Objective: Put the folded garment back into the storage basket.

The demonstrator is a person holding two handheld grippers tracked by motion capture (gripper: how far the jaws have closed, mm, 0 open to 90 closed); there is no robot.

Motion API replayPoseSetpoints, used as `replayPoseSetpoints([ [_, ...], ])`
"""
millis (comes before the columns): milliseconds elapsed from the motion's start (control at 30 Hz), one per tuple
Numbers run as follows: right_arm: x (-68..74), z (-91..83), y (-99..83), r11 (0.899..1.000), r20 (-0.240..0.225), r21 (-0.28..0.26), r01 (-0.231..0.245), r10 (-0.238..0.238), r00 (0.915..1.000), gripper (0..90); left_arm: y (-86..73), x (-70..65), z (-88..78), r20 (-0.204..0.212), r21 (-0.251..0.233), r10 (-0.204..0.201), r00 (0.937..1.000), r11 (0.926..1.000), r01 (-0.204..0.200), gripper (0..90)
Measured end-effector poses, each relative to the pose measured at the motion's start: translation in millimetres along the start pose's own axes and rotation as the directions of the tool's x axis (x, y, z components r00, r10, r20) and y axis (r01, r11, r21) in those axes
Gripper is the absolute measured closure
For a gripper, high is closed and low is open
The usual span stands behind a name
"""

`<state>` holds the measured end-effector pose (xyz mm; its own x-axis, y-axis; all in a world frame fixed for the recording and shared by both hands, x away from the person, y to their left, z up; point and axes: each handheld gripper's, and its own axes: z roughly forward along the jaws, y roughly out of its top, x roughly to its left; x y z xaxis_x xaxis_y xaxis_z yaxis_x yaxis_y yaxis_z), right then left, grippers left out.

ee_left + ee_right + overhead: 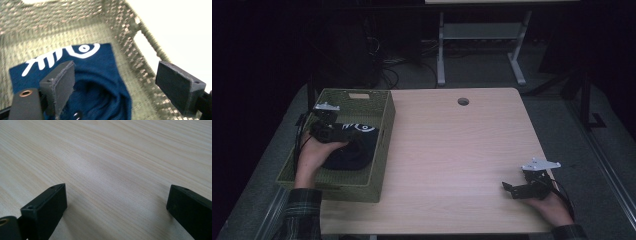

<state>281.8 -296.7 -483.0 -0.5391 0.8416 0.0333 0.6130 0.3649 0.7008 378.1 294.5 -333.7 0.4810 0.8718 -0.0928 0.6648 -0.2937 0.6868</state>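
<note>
Navy shirt (100, 82) is lying loose in the woven basket (130, 30), left gripper (120, 82) spread wide above it; right gripper (117, 207) is held open over the table (112, 157).

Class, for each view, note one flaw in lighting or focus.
High view: dim, with the room behind the table nearly black. Left gripper view: tabletop beyond the basket blown out white, weave blurred. Right gripper view: evenly lit, wood grain softening with distance.

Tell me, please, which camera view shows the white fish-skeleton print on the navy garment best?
The left gripper view: the fish-skeleton print lies close and sharp on the navy garment. The high view shows it small and dim; the right gripper view faces bare table.
</note>
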Motion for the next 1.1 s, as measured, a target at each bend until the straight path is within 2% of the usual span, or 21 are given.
replayPoseSetpoints([
  [233,0.0,0.0,0.0,1.000,0.000,0.000,0.001,-0.001,1.0000,2.7,15.7,-25.9,1.1,0.050,-0.031,0.057,0.9971,0.9980,-0.055,14.6],
  [533,0.0,0.0,0.0,1.000,0.000,0.000,0.000,0.000,1.0000,2.7,31.2,-61.0,8.2,0.099,-0.075,0.099,0.9901,0.9929,-0.092,14.6],
  [867,-0.1,0.1,0.0,1.000,0.000,-0.001,0.002,-0.002,1.0000,2.7,39.1,-103.6,31.4,0.179,-0.077,0.157,0.9712,0.9864,-0.145,14.6],
  [967,0.0,0.0,0.0,1.000,-0.001,-0.001,0.001,-0.001,1.0000,2.7,39.1,-115.4,38.1,0.211,-0.077,0.172,0.9623,0.9843,-0.158,14.6],
  [1100,-0.1,0.1,0.0,1.000,-0.001,-0.001,0.002,-0.002,1.0000,2.7,38.2,-130.4,45.4,0.233,-0.081,0.200,0.9515,0.9791,-0.186,14.6],
])
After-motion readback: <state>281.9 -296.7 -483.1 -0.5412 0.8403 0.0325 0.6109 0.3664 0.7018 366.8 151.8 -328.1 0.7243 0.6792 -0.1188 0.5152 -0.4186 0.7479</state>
